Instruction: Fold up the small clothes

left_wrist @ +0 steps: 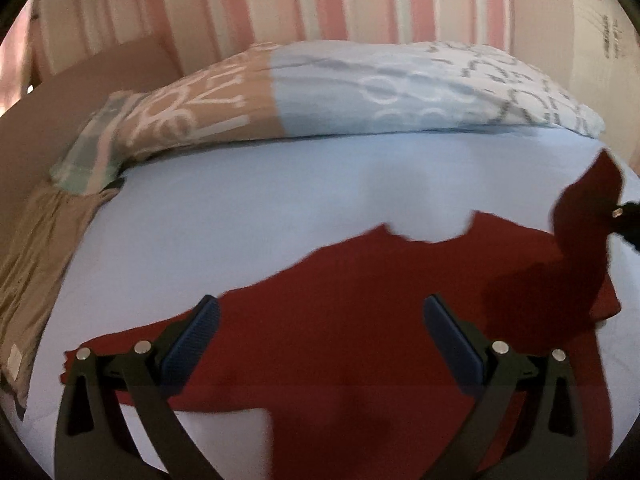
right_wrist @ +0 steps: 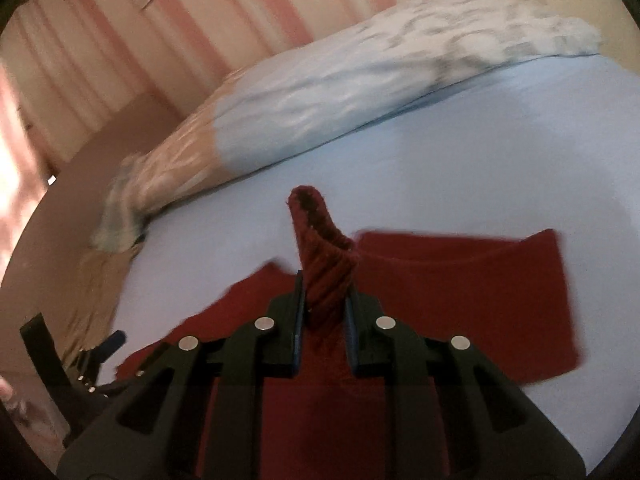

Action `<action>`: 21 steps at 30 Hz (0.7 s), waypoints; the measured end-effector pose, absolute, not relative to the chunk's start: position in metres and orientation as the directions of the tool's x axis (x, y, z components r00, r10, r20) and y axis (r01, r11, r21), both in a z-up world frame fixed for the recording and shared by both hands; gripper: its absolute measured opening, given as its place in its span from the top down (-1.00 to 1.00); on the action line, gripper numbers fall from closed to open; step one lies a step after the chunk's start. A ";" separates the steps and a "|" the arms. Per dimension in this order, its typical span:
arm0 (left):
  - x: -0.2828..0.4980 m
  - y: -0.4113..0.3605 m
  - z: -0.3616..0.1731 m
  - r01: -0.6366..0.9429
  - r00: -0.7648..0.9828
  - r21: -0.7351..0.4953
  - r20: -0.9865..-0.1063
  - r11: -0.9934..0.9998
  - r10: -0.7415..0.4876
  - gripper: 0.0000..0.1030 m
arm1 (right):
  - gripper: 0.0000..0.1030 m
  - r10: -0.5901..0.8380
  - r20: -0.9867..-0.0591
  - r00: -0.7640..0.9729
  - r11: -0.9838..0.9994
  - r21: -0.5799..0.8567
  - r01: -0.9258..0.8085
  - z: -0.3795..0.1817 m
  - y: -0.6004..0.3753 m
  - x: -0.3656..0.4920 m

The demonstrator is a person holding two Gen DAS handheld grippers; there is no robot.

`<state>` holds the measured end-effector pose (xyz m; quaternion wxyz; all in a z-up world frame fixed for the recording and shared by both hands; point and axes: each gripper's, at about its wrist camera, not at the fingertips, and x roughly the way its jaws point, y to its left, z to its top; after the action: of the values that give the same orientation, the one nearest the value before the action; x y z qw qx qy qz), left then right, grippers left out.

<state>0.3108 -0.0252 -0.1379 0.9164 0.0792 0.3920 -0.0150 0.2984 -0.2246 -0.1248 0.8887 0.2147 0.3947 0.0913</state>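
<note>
Item: red garment [left_wrist: 340, 344], small, spread on the light blue bedsheet [left_wrist: 260, 208], near side of the bed.

Right gripper [right_wrist: 323, 312]: jaws closed on a ribbed cuff or hem of the garment, which is lifted clear of the sheet.

Left gripper [left_wrist: 320, 344]: jaws wide apart above the cloth, nothing held.

Progress, as judged: first fold begun only; most of the cloth lies flat, unfolded.

Far side: patterned pillow [left_wrist: 360, 92].
</note>
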 end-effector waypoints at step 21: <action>0.300 0.090 -0.157 -0.036 0.641 0.096 -0.761 0.995 0.097 -0.97 | -0.14 0.458 -0.770 0.444 0.877 0.471 -0.089 -0.216 -0.077 0.320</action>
<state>0.3000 0.0904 -0.1569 0.9051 0.0362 0.4221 0.0365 0.3199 -0.0767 -0.2162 0.8295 0.1845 0.5007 0.1650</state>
